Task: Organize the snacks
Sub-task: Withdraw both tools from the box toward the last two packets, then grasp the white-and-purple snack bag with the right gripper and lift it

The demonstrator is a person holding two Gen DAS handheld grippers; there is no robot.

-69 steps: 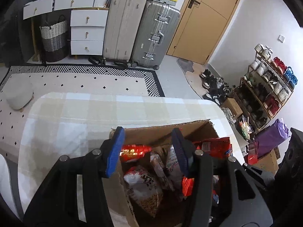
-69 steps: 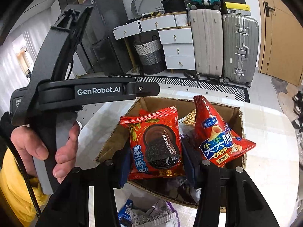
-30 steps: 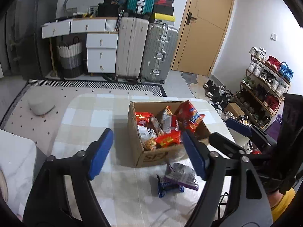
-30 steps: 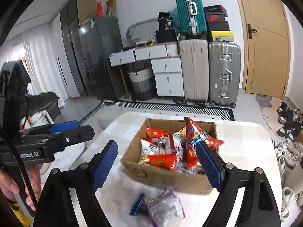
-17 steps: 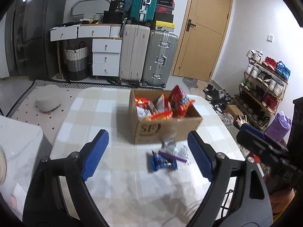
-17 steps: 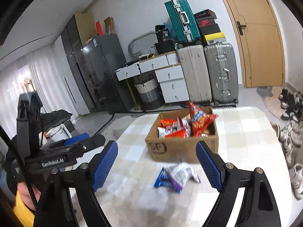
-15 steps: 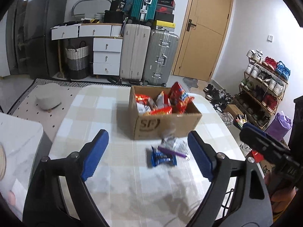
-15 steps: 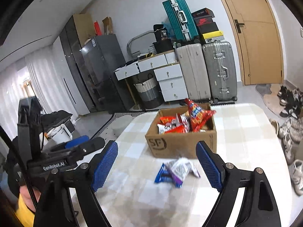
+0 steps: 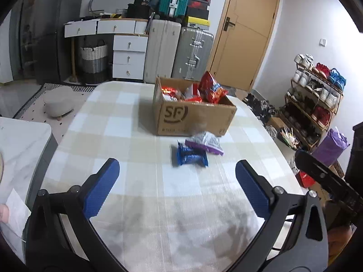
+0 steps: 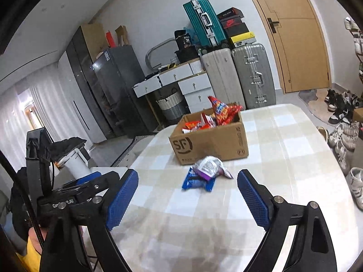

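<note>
Your left claw point(image 9: 177, 185) hangs over the near part of the counter point(image 9: 140, 222), its blue pads spread wide and widening, with nothing between them. Your right claw point(image 10: 187, 195) is likewise apart, its jaws opening on empty air.

Ahead of both lie the two loose snacks: a blue packet point(image 9: 192, 157) flat on the checked cloth, and a silver-and-purple packet point(image 9: 204, 142) just behind it, its edge overlapping the blue one. In the right wrist view the blue packet point(image 10: 198, 182) sits almost centred between the pads, with the silver-and-purple packet point(image 10: 209, 166) partly on top of it. From the left claw both lie slightly right of centre. The blue packet's long axis runs across your line of approach, so the pads would close on its short ends unless you roll the wrist. Your right claw looks the nearer and better lined up.

Beyond them stands the cardboard box point(image 9: 192, 119), already filled with red packets point(image 9: 209, 89), just behind the loose pair.

Compared with a second ago, both claws have drawn well back from the box, which then filled the middle of each view; the left pads have spread markedly since, and the two packets have not moved.
</note>
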